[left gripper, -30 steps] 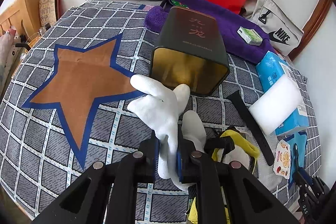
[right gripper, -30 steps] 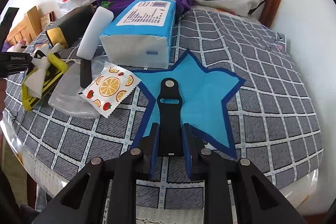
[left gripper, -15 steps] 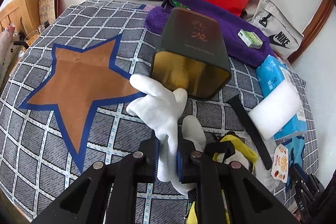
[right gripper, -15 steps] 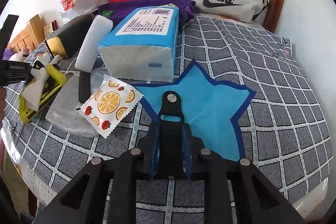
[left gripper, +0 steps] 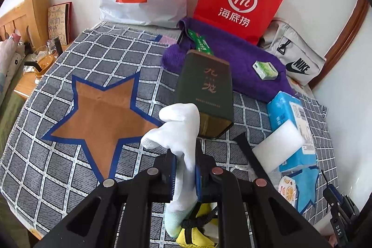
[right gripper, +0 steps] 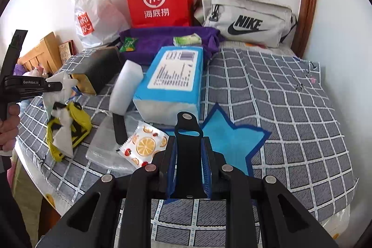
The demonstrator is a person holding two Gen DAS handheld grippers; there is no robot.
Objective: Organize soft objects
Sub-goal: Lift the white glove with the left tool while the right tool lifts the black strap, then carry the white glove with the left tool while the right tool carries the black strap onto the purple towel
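A: Now both grippers have lifted since a second ago. Left gripper (left gripper: pixel 184 169) is clamped narrow on a white sock (left gripper: pixel 180 131); earlier its toe lay on the cloth (left gripper: pixel 69 155) near the tin's mouth, now it hangs clear, above the cloth between the brown star (left gripper: pixel 100 113) and the tin (left gripper: pixel 207 94).

B: And the right?

A: Right gripper (right gripper: pixel 188 169) is pinched on a black strap (right gripper: pixel 187 143), which has come off the blue star (right gripper: pixel 232 143) and is held over its near-left point.

B: Meaning?

A: My reading: both picks succeeded, carry phase begins. Which star takes which item, I cannot tell.

B: Counts?

A: Stars: two. Straps: two, one held, one (right gripper: pixel 118 129) lying by the foam block (right gripper: pixel 125 90). Tissue pack (right gripper: pixel 172 85): one. Snack sachet (right gripper: pixel 143 145): one. Yellow glove (right gripper: pixel 69 127) with white fabric, near the cloth's left edge: one heap. Bags at the far edge: three.
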